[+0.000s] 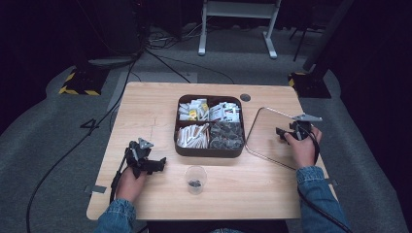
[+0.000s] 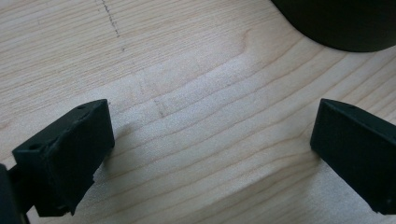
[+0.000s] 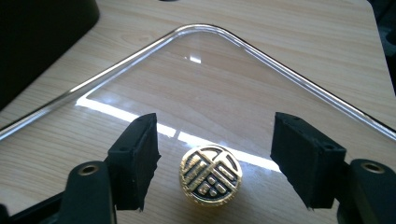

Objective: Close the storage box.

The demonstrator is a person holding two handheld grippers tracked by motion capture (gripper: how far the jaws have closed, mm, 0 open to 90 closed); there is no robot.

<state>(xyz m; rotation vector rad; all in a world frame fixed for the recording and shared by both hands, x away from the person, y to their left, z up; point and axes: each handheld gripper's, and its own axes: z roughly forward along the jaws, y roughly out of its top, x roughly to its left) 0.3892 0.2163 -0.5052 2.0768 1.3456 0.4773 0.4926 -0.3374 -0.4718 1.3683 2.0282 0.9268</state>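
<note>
Right gripper point(image 3: 210, 163) jaws open, straddling the gold knob point(image 3: 210, 174) of the clear lid point(image 3: 224, 84), apparently not touching it. Left gripper point(image 2: 210, 149) open over bare table point(image 2: 187, 70), holding nothing.

Gold knob point(image 3: 210, 174) with an embossed seal-like sign, no legible text

Light falls from overhead onto the desk point(image 1: 160, 189) while the room around it lies dark. White glare streaks cross the clear lid point(image 3: 196, 88). The close-up gripper views look slightly soft.
</note>
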